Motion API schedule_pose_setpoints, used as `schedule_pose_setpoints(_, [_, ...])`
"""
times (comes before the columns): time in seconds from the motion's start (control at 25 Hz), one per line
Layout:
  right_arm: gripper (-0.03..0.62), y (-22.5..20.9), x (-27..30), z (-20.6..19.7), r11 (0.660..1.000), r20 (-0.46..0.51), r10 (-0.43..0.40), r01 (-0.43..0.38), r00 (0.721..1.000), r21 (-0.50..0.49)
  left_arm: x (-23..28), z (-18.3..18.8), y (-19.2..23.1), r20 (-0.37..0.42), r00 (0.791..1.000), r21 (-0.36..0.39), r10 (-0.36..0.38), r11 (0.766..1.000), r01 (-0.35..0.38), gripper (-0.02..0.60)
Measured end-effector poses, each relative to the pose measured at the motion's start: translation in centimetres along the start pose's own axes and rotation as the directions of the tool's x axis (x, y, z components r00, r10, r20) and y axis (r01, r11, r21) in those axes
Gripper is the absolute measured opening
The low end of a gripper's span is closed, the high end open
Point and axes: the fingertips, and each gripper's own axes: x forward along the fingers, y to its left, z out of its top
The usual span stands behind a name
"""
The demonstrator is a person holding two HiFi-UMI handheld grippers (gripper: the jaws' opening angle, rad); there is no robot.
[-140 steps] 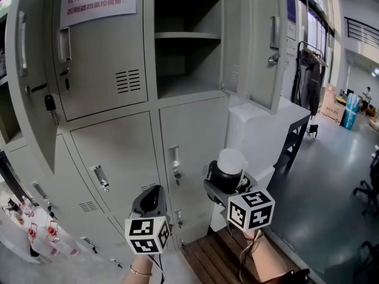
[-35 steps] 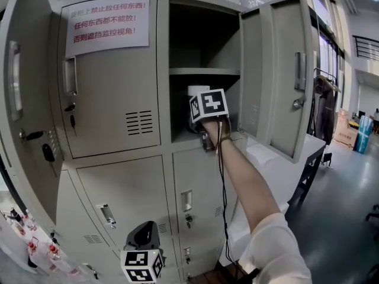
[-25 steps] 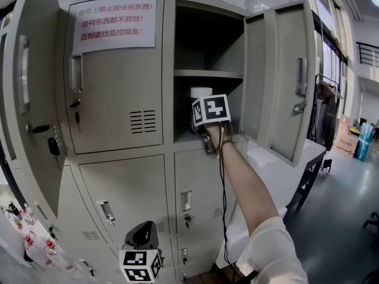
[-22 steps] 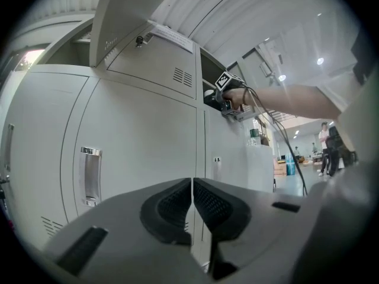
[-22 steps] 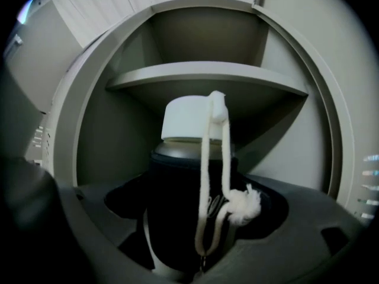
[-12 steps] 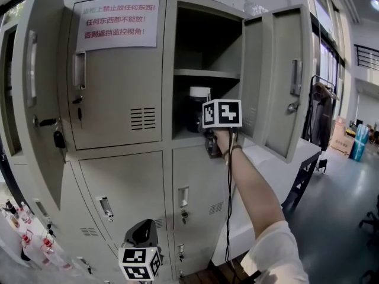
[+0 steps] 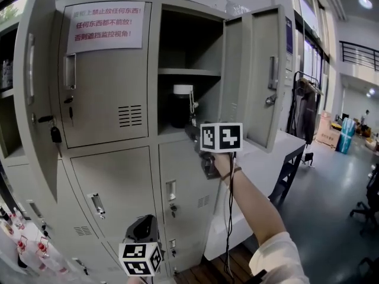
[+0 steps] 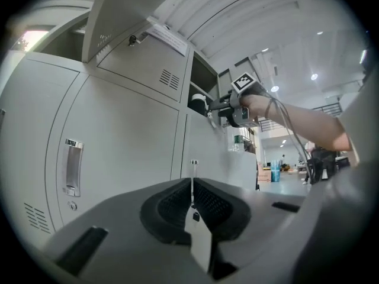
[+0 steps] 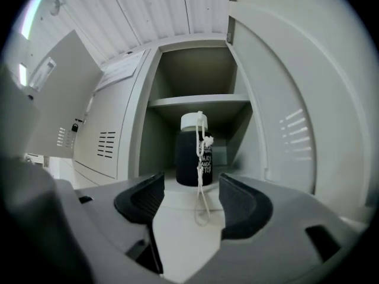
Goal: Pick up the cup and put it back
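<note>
R claw (image 9: 192,183): jaws apart, closing. Nothing pinched, pads bare. Held up in front of the open locker (image 7: 155,70), just outside its mouth and pointing in.

Cup (image 9: 194,152): black body, white lid, upright on the floor of the open compartment's lower part, under the shelf (image 9: 198,101). Sits past the R jaw tips, apart from them, roughly centred in the gap as R gripper view sees it. Head view: cup (image 7: 180,106) toward compartment's L side, R claw (image 7: 192,131) lower and to its R, not touching.

White cord (image 9: 201,201) hangs from the lid down the cup's front; the loop shows in the gap btwn R pads. Can't tell if it reaches as far out as the pads; neither pad is on it.

L claw (image 8: 191,195): jaws closed together, nothing btwn them. Held low, facing the lower locker doors; head view has it at frame bottom (image 7: 144,223), well apart from the cup.

Locker door (image 7: 256,78) swung open to the R. Paper notice (image 7: 106,21) w/ red print on the closed door to the L.
</note>
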Motion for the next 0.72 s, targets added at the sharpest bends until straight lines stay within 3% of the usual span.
schedule_pose_setpoints(0.36, [0.193,-2.5,-4.3,-7.2,0.990,-0.032,-0.141,0.141,0.989,-0.017,-1.4,-0.2,-1.8,-0.010,0.999,-0.006,-0.049,0.999,0.049,0.014])
schedule_pose_setpoints(0.72, [0.178,1.0,-8.9,-14.5,0.990,-0.028,-0.131,0.130,0.991,-0.045,-2.1,-0.6,-1.7,-0.014,0.998,-0.019,-0.057,0.998,0.056,0.014])
